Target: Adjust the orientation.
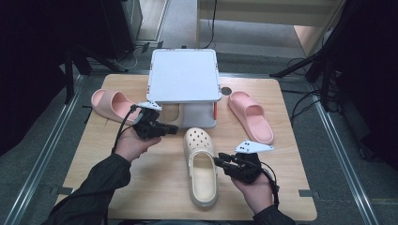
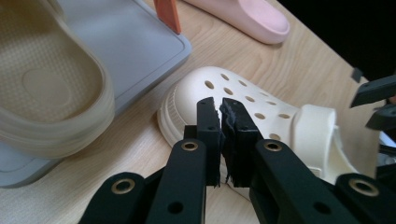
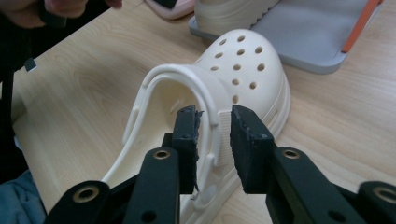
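Cream clog [image 1: 202, 166] lies before the grey rack [image 1: 184, 75]; your right gripper [image 1: 224, 161] straddles its rim unpressed, your left gripper [image 1: 171, 128] closed empty

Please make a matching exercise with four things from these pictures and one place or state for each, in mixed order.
Things:
1. cream clog
2. left tongs
3. right tongs
4. grey rack

Places or states:
A. jaws apart around the clog's side wall
B. at the table's far edge, between two pink slippers
C. jaws closed, holding nothing
D. on the table, between both hands

Pairs: 1-D, 2-C, 3-A, 4-B
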The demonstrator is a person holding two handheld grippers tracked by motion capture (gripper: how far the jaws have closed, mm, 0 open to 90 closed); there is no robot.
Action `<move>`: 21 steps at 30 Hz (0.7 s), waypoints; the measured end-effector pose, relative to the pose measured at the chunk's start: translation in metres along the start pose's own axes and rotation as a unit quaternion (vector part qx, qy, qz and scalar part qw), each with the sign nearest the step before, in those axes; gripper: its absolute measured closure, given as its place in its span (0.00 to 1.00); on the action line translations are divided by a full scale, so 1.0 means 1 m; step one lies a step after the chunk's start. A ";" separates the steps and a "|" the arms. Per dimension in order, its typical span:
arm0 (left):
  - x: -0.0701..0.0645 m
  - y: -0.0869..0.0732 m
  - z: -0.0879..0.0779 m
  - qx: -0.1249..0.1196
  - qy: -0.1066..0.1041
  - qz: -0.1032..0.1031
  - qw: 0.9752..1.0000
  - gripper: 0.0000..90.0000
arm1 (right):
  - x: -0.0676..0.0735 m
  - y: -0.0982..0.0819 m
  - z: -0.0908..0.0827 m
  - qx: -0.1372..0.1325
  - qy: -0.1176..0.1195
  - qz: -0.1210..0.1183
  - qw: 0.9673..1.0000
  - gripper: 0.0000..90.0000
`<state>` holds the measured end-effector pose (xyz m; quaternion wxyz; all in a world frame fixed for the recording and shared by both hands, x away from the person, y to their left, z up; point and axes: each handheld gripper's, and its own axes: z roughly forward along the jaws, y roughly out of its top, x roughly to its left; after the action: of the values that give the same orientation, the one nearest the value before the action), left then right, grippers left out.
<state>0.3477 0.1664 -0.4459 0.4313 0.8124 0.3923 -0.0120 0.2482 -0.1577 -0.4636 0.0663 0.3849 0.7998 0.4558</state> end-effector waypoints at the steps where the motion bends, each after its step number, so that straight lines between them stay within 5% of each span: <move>1: 0.000 0.001 -0.001 0.001 0.000 0.000 1.000 0.95 | 0.000 0.000 0.000 0.000 0.000 0.000 1.000 0.76; 8: -0.005 0.013 -0.009 0.002 -0.011 0.020 1.000 0.93 | 0.004 -0.006 0.004 0.013 0.000 0.010 1.000 0.70; 21: 0.009 0.028 -0.031 -0.012 -0.009 0.011 1.000 0.87 | 0.003 -0.011 0.010 0.020 -0.012 0.021 1.000 0.64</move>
<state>0.3621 0.1853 -0.4103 0.4449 0.8113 0.3791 -0.0100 0.2445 -0.1523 -0.4769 0.0587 0.4079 0.7997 0.4366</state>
